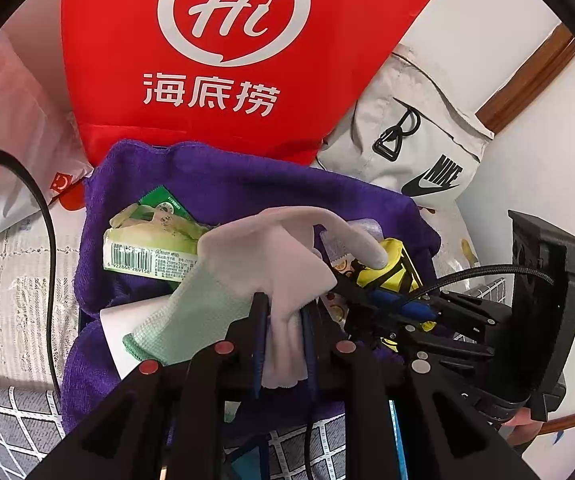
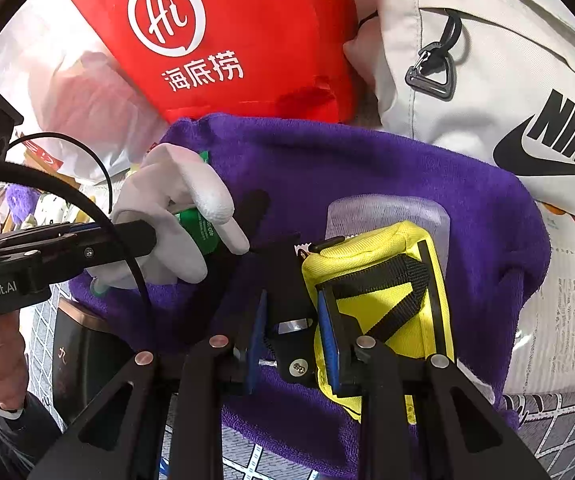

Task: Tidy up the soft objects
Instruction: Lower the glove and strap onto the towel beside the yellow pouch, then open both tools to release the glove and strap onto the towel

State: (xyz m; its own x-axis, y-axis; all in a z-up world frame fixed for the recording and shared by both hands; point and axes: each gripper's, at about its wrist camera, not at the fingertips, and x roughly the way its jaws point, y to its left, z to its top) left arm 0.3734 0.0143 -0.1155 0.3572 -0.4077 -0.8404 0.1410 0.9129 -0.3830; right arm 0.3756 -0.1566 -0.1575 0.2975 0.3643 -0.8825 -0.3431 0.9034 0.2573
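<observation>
My left gripper (image 1: 283, 340) is shut on a pale white glove (image 1: 255, 256) with a green cuff, held over a purple towel (image 1: 207, 188). The glove also shows in the right wrist view (image 2: 175, 216), pinched by the left gripper (image 2: 147, 236). My right gripper (image 2: 291, 332) is shut on a black strap or clip (image 2: 287, 280) at the left edge of a yellow pouch (image 2: 383, 292) that lies on the purple towel (image 2: 367, 168). In the left wrist view the right gripper (image 1: 371, 300) sits at the yellow pouch (image 1: 387, 268). A green tissue pack (image 1: 147, 240) lies on the towel.
A red bag (image 1: 223, 56) with a white logo stands behind the towel, also seen in the right wrist view (image 2: 223, 36). A grey Nike bag (image 1: 419, 140) lies at the right, large in the right wrist view (image 2: 507, 80). A pink plastic bag (image 1: 11, 120) is left. A black cable (image 1: 49, 240) hangs left.
</observation>
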